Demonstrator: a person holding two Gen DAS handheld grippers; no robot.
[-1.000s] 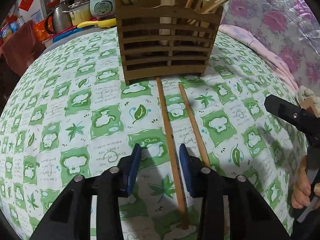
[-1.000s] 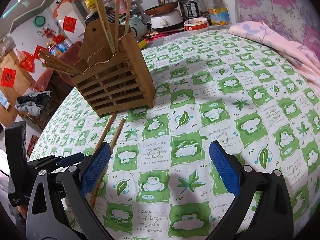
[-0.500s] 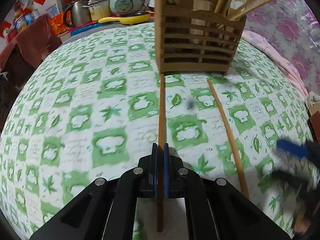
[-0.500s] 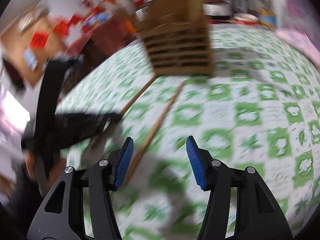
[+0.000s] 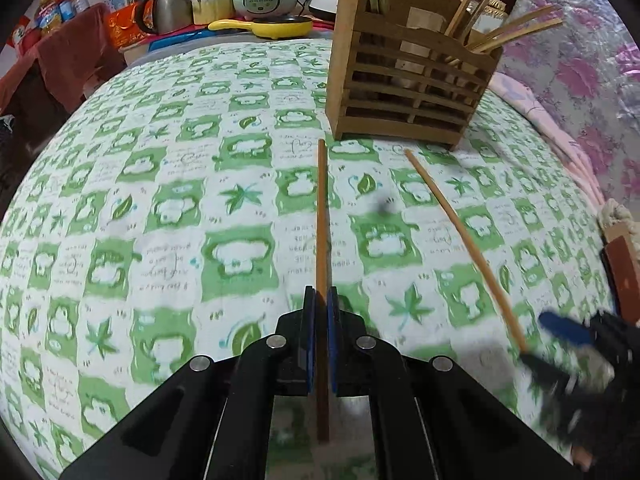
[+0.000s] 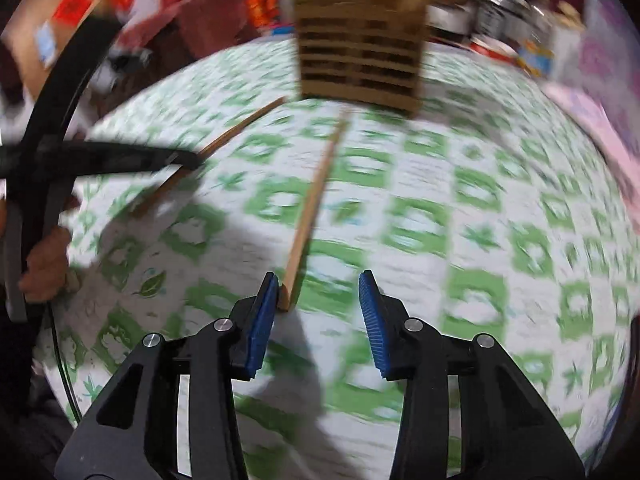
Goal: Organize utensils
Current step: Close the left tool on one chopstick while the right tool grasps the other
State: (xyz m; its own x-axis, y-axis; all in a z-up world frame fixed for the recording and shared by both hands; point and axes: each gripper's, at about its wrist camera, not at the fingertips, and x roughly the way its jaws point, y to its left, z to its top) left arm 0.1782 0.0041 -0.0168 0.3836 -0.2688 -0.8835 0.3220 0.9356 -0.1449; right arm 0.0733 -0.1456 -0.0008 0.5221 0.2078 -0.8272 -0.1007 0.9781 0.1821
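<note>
Left wrist: left gripper (image 5: pixel 321 308) clamps a chopstick (image 5: pixel 321 216).

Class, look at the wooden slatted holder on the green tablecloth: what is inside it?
Inside the holder: several chopsticks leaning out and a pale wooden block. Their lower ends are mostly hidden by the slats.

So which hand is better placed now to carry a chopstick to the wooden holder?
Left. The left gripper is already shut on its chopstick, which points at the wooden holder. The right gripper's jaws are closing, with the other chopstick's end between them, not yet clamped.
</note>
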